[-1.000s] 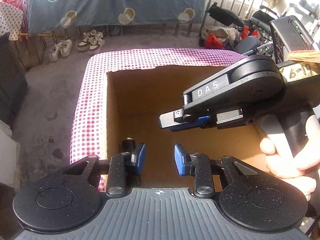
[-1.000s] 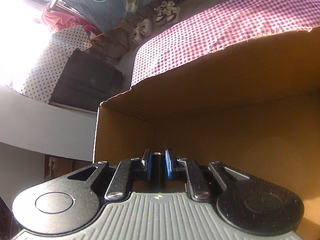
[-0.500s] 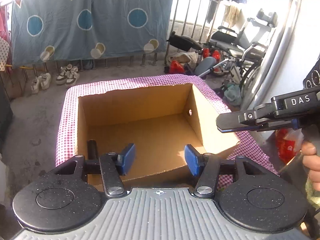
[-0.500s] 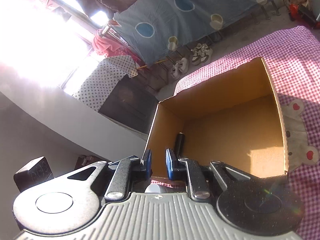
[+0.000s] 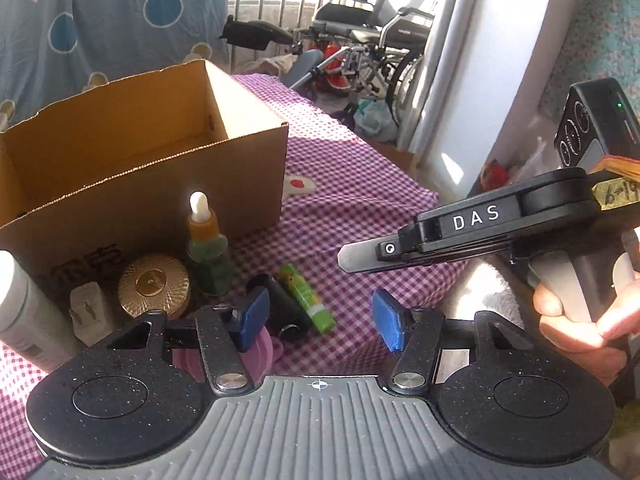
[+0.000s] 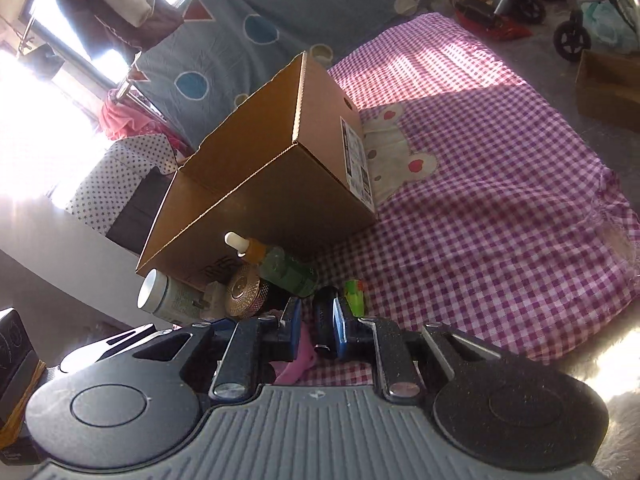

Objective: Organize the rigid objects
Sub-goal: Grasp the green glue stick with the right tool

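An open cardboard box (image 5: 132, 184) stands on the purple checked cloth; it also shows in the right wrist view (image 6: 280, 184). In front of it lie a green dropper bottle (image 5: 206, 248), a gold-lidded jar (image 5: 154, 286), a white plug (image 5: 88, 312), a white bottle (image 5: 20, 312), a black cylinder (image 5: 286, 310), a green tube (image 5: 308, 298) and a pink object (image 5: 256, 360). My left gripper (image 5: 316, 320) is open and empty above them. My right gripper (image 6: 316, 320) is narrowly open, jaws either side of the black cylinder (image 6: 325, 328), well above it; it shows in the left wrist view (image 5: 360, 256).
The checked cloth (image 6: 500, 200) stretches right of the box, with a bear patch (image 6: 396, 152). A wheelchair (image 5: 368, 40) and clutter stand beyond the table. A blue patterned sheet (image 5: 100, 20) hangs behind the box.
Both grippers have pulled back and up out of the box to the objects in front of it. The left gripper has opened wider. The right gripper has opened slightly and left a black cylinder in the box.
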